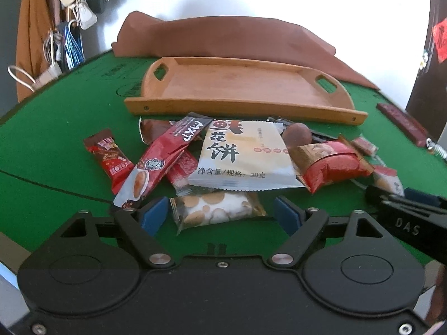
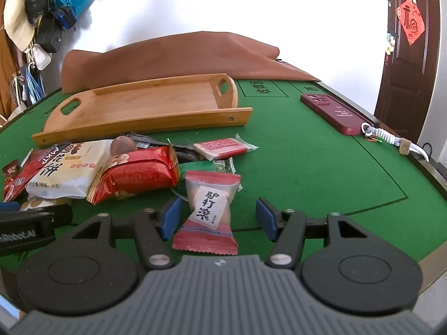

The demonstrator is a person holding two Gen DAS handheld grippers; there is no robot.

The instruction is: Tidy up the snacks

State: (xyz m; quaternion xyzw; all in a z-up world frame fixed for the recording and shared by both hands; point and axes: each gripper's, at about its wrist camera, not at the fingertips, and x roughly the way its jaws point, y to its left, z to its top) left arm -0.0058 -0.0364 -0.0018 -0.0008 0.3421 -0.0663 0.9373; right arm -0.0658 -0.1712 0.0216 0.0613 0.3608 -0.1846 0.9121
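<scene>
Green felt table (image 2: 307,167), empty wooden tray (image 1: 240,83) behind a heap of snacks, left gripper (image 1: 220,213) spread wide around a clear biscuit packet (image 1: 215,209) without pressing it, right gripper (image 2: 218,217) likewise agape around a pink-ended candy packet (image 2: 209,209).

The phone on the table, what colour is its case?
Dark red phone, clearest in the right wrist view.
</scene>
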